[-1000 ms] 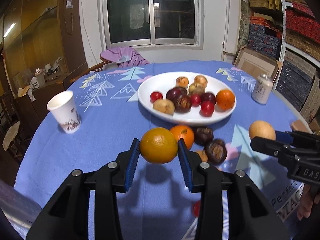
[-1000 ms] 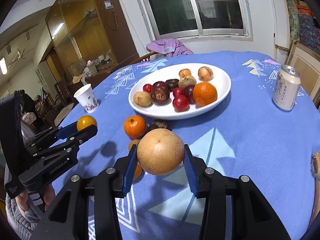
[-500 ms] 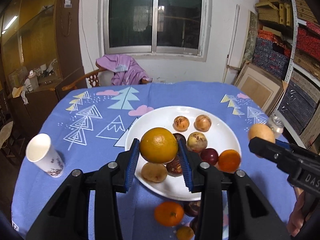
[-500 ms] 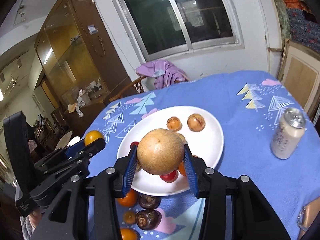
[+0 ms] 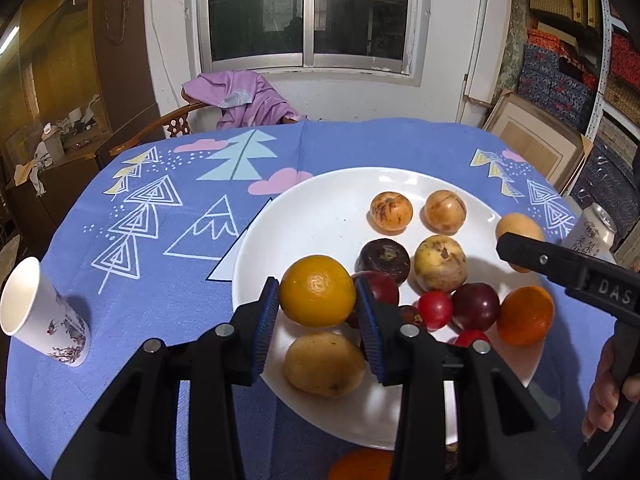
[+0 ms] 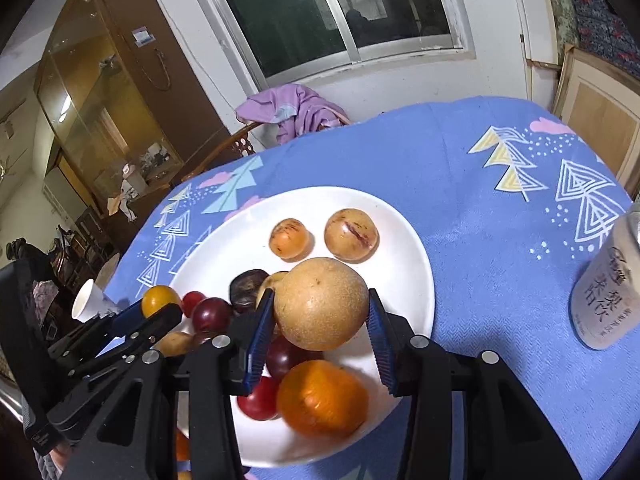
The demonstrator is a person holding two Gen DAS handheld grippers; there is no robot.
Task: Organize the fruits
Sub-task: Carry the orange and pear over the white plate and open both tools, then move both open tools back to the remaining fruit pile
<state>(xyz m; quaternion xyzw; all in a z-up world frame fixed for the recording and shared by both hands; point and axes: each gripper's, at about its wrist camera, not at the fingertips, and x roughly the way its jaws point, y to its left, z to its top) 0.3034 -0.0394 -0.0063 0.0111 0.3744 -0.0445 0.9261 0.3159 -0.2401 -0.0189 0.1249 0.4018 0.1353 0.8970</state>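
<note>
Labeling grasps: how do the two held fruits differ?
The orange in the left gripper is bright orange-yellow; the pear in the right gripper is tan and speckled. The pear fills its jaws wider than the orange does. Both are clamped above the plate.

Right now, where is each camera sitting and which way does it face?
Left wrist: on the left gripper, looking along its fingers, shut on a yellow-orange citrus fruit above the white round plate; right gripper and a hand at right.
Right wrist: on the right gripper, shut on a tan round pear over the plate; left gripper at lower left.
Shared: plate, blue patterned tablecloth.
</note>
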